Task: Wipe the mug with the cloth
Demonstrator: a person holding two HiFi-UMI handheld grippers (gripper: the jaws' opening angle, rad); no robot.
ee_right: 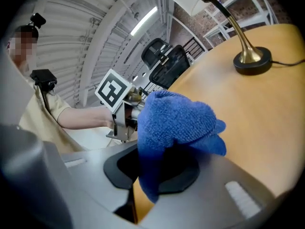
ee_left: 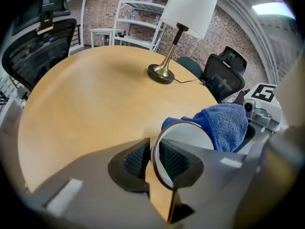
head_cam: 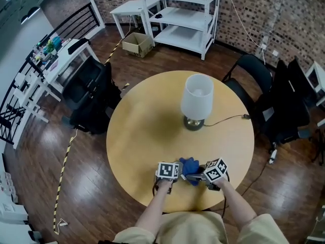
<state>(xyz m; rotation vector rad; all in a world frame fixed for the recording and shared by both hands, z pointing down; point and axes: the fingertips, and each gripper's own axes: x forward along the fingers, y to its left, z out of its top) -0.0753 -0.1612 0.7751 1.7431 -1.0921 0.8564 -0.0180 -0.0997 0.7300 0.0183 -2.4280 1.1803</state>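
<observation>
In the left gripper view, a mug (ee_left: 187,142) with a white inside and a thin dark rim sits tilted between the jaws. My left gripper (ee_left: 151,162) is shut on its wall near the rim. A blue cloth (ee_left: 223,124) is bunched against the mug's far side. My right gripper (ee_right: 151,171) is shut on that cloth (ee_right: 177,122), which hides the mug in the right gripper view. In the head view both grippers meet near the table's front edge, left gripper (head_cam: 174,173) and right gripper (head_cam: 202,176), with the cloth (head_cam: 190,164) between them.
A white-shaded lamp (head_cam: 197,101) on a brass base stands mid-table, with its cord (head_cam: 228,119) running off to the right. The round wooden table (head_cam: 142,131) has black office chairs (head_cam: 91,98) around it. White shelves (head_cam: 183,14) stand at the back.
</observation>
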